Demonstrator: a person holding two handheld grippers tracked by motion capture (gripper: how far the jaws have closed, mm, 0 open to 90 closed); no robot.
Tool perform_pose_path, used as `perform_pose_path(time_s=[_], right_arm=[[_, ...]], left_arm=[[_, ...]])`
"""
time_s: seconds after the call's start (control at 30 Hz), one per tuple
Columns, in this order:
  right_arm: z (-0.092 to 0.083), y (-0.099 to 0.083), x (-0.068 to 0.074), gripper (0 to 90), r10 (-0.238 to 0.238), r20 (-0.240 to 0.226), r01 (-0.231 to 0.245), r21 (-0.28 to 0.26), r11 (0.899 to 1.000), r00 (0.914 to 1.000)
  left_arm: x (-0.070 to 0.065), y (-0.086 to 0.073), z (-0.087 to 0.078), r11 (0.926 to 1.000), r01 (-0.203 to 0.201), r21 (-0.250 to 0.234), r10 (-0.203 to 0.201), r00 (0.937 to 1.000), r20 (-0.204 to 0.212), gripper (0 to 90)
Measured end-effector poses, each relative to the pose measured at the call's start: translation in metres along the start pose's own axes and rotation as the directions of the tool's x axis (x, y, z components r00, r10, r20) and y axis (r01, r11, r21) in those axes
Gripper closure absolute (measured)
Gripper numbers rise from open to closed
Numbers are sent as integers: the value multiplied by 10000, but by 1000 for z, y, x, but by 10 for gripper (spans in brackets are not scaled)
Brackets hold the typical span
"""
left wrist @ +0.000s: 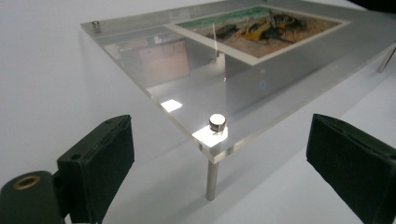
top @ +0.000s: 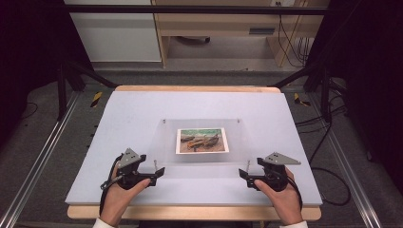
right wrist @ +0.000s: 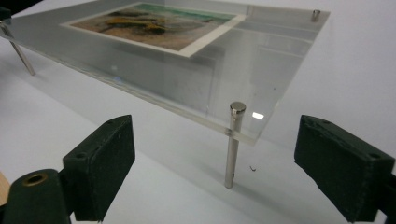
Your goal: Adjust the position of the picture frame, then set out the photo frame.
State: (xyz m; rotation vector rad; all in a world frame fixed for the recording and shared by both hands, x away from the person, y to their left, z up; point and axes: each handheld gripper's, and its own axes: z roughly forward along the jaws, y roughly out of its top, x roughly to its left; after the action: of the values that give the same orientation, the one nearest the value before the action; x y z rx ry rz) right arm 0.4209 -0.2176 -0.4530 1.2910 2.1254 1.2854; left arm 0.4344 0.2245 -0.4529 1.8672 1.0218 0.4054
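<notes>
Pale table (top: 119, 123) bearing a clear acrylic frame (top: 247, 137) on metal posts, a picture (top: 201, 140) sandwiched at its centre.
Left gripper (top: 157, 172) and right gripper (top: 243, 175), jaws wide and empty, flank the near corner posts (left wrist: 212, 179); apparently an approach, with closing on the corners likely next.

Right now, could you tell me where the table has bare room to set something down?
The white table top is bare to the left of the clear acrylic frame, to its right, and along the far edge behind it. It is crowded near the front: the left claw and right claw, both open, sit at the frame's near corner posts.
</notes>
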Motion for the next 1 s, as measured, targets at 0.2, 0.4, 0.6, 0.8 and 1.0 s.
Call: perform_pose_path(time_s=[0.2,0.4,0.6,0.8,1.0], right_arm=[[-9,14,7,134,-358,487,395,-768,9963,9982],[1,43,8,176,-603,736,650,-631,9959,9955],[22,53,0,185,-401,781,438,-464,9980,9961],[26,42,-7,201,-56,560,60,-81,9999,9984],[34,38,-12,199,589,150,-594,320,9977,9982]], left_arm=[[-1,19,-13,9979,-54,-647,72,9996,266,75],[1,44,2,9994,-142,-320,150,9996,254,114],[3,42,14,9986,165,-510,-163,9999,33,179],[11,28,18,9958,840,-374,-843,9964,-79,196],[12,24,23,9926,1214,-74,-1211,9922,281,201]])
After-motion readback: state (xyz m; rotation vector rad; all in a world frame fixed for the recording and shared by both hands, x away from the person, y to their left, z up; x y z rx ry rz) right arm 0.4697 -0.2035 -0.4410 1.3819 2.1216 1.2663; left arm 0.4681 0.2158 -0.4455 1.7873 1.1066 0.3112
